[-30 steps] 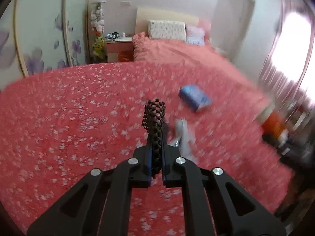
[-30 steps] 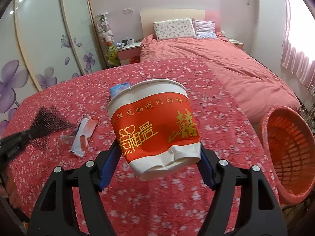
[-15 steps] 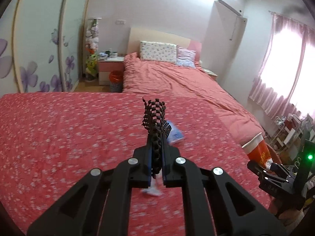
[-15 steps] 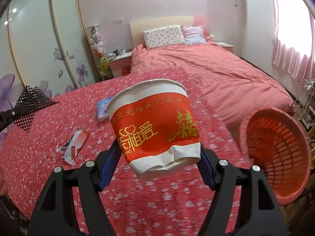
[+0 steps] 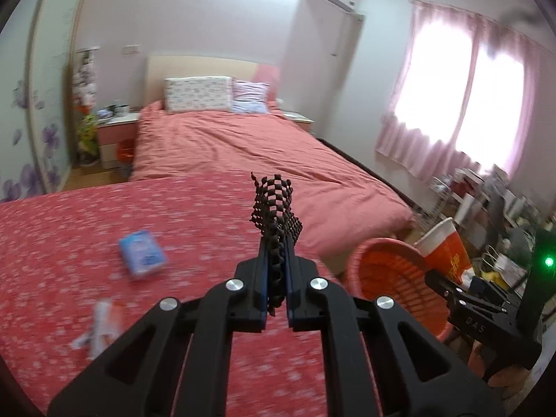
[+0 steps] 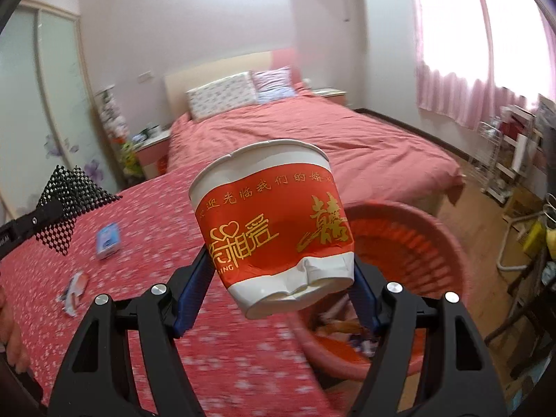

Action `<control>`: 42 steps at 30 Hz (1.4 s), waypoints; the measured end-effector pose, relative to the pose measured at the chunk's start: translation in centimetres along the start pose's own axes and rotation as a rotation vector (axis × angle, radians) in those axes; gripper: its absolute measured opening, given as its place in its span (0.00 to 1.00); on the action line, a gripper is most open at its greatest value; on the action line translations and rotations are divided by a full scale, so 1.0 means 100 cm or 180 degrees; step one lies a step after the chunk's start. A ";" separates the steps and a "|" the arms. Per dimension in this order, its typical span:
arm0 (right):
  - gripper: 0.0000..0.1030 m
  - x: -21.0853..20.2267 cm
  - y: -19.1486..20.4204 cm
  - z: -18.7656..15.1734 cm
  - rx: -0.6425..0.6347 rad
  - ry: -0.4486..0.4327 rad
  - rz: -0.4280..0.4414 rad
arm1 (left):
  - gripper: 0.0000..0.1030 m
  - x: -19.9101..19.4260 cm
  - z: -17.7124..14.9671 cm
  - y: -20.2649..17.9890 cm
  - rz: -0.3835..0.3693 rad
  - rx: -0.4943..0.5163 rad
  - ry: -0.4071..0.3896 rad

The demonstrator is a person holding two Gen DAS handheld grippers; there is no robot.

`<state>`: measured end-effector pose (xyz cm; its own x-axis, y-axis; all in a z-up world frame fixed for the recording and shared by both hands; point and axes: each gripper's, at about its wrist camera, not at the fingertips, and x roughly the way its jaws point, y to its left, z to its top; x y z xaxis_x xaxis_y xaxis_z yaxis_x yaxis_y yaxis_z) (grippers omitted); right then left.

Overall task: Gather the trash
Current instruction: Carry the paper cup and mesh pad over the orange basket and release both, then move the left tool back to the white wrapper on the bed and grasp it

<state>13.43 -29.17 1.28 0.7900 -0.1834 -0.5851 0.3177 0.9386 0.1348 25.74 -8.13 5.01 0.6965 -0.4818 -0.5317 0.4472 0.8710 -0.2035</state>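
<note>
My left gripper (image 5: pixel 276 271) is shut on a piece of black mesh netting (image 5: pixel 274 205), which sticks up past the fingertips above the red flowered cover (image 5: pixel 87 215). My right gripper (image 6: pixel 283 278) is shut on a dented red-and-white paper cup (image 6: pixel 271 222), held tilted in front of the orange basket (image 6: pixel 417 243). In the left wrist view the same cup (image 5: pixel 446 243) and the right gripper (image 5: pixel 441 278) hang just past the rim of the basket (image 5: pixel 385 271). A blue packet (image 5: pixel 142 252) and a torn white-and-orange wrapper (image 5: pixel 102 323) lie on the cover.
Behind the flowered cover stands a bed (image 5: pixel 243 149) with pillows. A nightstand (image 5: pixel 114 135) sits at its left, a curtained window (image 5: pixel 469 97) at the right. Cluttered racks and shelves (image 6: pixel 510 160) line the right wall. Some trash lies in the basket's bottom.
Both grippers have swung to the right toward the basket, each keeping its hold. The basket now fills the view behind the cup, and the packet and wrapper have slid to the left.
</note>
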 end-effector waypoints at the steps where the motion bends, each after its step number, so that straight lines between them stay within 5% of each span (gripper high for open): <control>1: 0.69 -0.001 -0.010 0.001 0.0035 -0.0018 -0.0051 | 0.08 0.006 -0.002 -0.009 -0.0045 0.0023 0.0011; 15: 0.69 0.004 -0.076 0.005 0.0300 -0.0140 -0.0409 | 0.09 0.068 -0.010 -0.125 -0.0639 0.0321 0.0212; 32: 0.69 0.018 -0.114 0.001 0.0476 -0.0044 -0.0313 | 0.09 0.122 -0.029 -0.158 -0.0861 0.0306 0.0568; 42: 0.78 0.035 -0.131 -0.004 0.0797 0.0120 -0.0135 | 0.40 0.143 -0.043 -0.152 -0.0746 0.0265 0.0714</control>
<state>11.87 -42.02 -2.85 0.7545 -0.2055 -0.6233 0.4738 0.8278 0.3005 26.46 -27.85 -3.07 0.4326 -0.6268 -0.6480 0.6314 0.7237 -0.2786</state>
